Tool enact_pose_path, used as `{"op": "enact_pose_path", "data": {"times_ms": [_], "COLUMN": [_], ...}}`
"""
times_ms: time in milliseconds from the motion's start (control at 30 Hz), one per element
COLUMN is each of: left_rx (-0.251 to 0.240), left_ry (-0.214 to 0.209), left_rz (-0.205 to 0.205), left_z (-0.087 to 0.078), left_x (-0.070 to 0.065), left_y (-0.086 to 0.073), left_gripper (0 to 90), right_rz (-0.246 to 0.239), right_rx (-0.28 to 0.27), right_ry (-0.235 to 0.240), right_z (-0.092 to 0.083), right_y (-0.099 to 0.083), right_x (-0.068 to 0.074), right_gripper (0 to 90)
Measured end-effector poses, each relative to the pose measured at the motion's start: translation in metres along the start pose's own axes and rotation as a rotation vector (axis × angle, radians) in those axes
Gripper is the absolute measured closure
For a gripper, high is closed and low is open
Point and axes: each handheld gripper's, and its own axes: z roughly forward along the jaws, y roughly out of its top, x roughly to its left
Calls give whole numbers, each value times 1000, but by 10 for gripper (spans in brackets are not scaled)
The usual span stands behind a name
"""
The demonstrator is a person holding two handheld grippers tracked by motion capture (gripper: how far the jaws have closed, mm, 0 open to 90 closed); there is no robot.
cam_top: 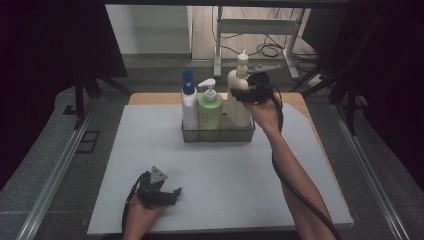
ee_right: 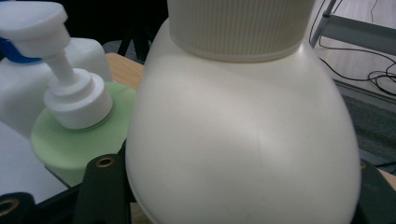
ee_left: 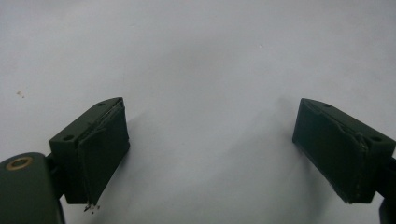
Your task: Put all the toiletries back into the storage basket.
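Cream plastic pump bottle (cam_top: 238, 100), tall, rounded shoulder, ribbed collar: standing upright at right end of clear rectangular bin (cam_top: 218, 134) at far middle of white mat (cam_top: 220, 175), touching green pump bottle (cam_top: 210, 110); white bottle with blue cap (cam_top: 189, 102) at left end. Right gripper (cam_top: 250, 93) pinching cream bottle at shoulder, jaws either side. Left gripper (cam_top: 172, 192) spread, empty, resting on mat. Likely rigid, smooth, slippery, heavy if full; better hold lower on straight body than tapering shoulder.
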Motion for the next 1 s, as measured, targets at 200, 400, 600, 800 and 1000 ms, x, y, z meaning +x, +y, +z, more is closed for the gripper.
{"op": "enact_pose_path", "data": {"times_ms": [200, 400, 600, 800, 1000], "left_rx": [5, 5, 5, 4, 4], "left_ry": [0, 0, 0, 1, 0], "left_rz": [6, 6, 6, 5, 5], "left_z": [0, 0, 0, 0, 0], "left_x": [0, 0, 0, 0, 0], "left_y": [0, 0, 0, 0, 0], "left_gripper": [104, 104, 103, 104, 104], "right_rz": [8, 11, 13, 12, 3], "right_rx": [7, 9, 20, 21, 33], "right_ry": [-17, -20, -17, -3, -4], "right_z": [15, 25, 29, 30, 31], "right_y": [-6, -15, -24, -32, -38], "right_x": [-2, -3, -2, 3, 8], "right_gripper": [395, 395, 394, 394, 394]}}
